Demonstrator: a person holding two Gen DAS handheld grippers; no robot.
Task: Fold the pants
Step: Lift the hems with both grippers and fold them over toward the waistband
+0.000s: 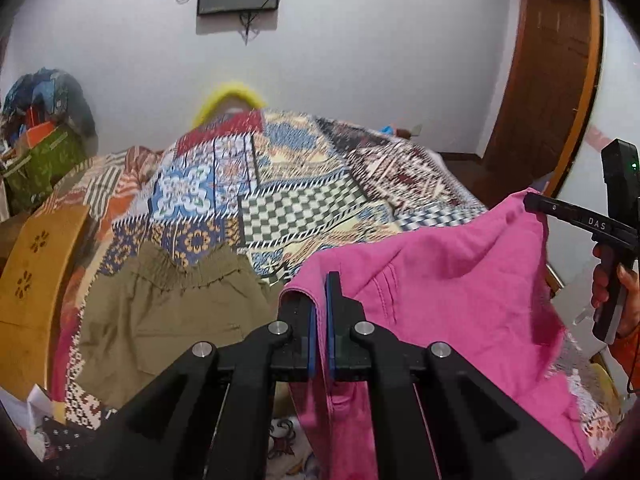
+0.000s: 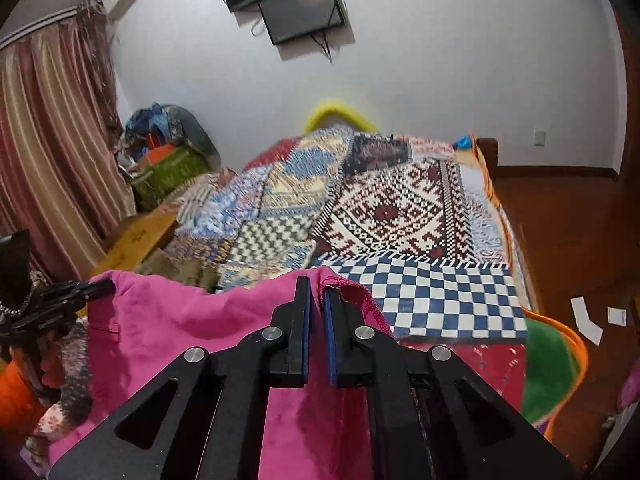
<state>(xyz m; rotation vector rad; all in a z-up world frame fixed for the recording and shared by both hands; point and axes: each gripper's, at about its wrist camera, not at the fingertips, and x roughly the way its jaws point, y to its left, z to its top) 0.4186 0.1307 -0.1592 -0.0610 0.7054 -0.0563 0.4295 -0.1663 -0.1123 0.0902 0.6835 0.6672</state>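
Note:
Pink pants (image 1: 440, 280) hang stretched between my two grippers above a bed. My left gripper (image 1: 320, 284) is shut on one corner of the pink fabric. My right gripper (image 2: 318, 288) is shut on the other corner, by a stitched hem; the pink pants (image 2: 200, 320) sag between. Each gripper shows in the other's view: the right one (image 1: 536, 202) at the fabric's far right tip, the left one (image 2: 100, 288) at its far left tip. Olive green pants (image 1: 172, 304) lie flat on the bed, below and left of my left gripper.
The bed wears a patchwork blanket (image 1: 288, 184), also seen in the right wrist view (image 2: 400, 208). A wooden box (image 1: 36, 264) stands at its left. A cluttered pile with a green box (image 2: 172, 168) sits by the curtain (image 2: 52, 140). A wooden door (image 1: 548, 80) is at the right.

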